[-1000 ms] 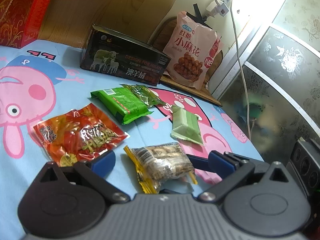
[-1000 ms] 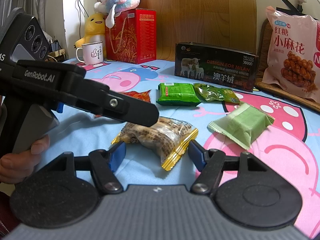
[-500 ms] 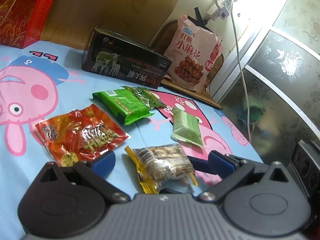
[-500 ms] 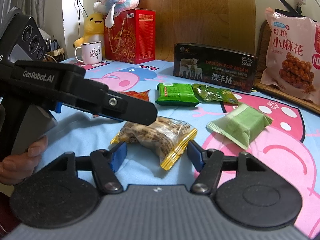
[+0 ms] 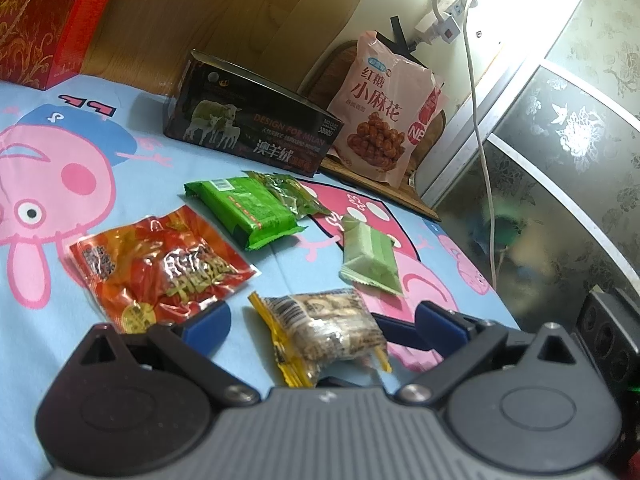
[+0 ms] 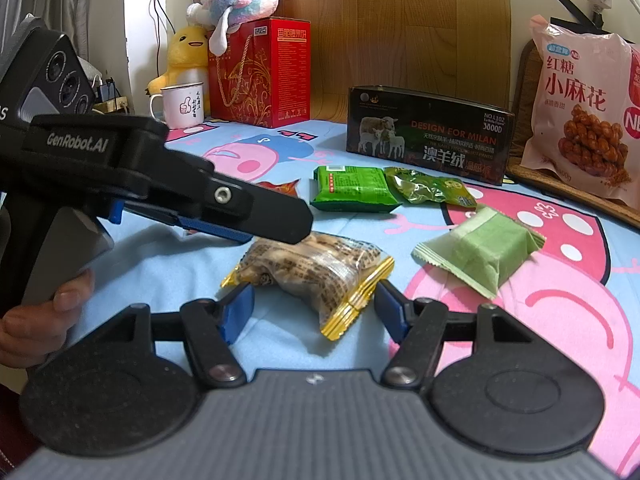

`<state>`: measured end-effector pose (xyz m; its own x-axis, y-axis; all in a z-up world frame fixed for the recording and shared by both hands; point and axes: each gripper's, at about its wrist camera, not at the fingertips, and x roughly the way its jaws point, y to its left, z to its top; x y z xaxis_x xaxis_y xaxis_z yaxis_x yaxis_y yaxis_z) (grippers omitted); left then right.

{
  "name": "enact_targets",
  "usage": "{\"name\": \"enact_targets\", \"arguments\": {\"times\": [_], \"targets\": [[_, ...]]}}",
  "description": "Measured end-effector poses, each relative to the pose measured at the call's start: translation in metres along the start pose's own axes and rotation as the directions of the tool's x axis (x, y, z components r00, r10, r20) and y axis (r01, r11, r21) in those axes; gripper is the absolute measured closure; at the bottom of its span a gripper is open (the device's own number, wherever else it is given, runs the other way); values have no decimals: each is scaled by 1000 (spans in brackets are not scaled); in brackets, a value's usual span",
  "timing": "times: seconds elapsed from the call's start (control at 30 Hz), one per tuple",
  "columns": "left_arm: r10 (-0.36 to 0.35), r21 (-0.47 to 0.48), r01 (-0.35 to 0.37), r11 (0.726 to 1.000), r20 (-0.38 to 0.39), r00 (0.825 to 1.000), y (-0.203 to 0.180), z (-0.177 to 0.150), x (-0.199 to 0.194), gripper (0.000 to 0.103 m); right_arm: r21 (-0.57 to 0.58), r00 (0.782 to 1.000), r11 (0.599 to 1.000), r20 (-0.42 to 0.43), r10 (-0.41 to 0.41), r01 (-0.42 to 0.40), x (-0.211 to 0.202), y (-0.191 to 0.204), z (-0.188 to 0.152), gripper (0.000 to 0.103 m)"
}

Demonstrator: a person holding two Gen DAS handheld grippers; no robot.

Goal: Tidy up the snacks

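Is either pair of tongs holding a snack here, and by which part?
Nothing is held. Both the left tongs and right tongs stand open around the clear gold-edged snack.

Warm indoor light, strong fisheye bend, one blown-out corner

In the left wrist view a white glare at top right washes out the white power strip (image 5: 446,26) and the wall round it. The crinkled red foil snack packet (image 5: 160,270) throws bright glints. Edges curve and darken in both views; the frosted flower-patterned glass panel (image 5: 560,168) is soft. The black ribbed gripper body (image 6: 316,424) up close is blurred.
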<state>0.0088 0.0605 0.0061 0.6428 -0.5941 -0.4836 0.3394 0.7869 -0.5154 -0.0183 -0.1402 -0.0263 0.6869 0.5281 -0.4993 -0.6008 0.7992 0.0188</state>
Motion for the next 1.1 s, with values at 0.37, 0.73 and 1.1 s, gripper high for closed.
{"name": "enact_targets", "arguments": {"times": [0.37,0.73,1.1], "targets": [[-47,-31,47,998,-12,999,6,0,-1,13,29,1000,999,8,-17,17,-3,-2,-1,34],[-60,-30,59,998,-14,998,-3,23,-3,40,8,998,1000,60,-18,18,-9,2,8,79],[-18,104,5,995,119,993,-19,144,38,39,22,971,998,234,-57,53,25,-60,99,79]]}}
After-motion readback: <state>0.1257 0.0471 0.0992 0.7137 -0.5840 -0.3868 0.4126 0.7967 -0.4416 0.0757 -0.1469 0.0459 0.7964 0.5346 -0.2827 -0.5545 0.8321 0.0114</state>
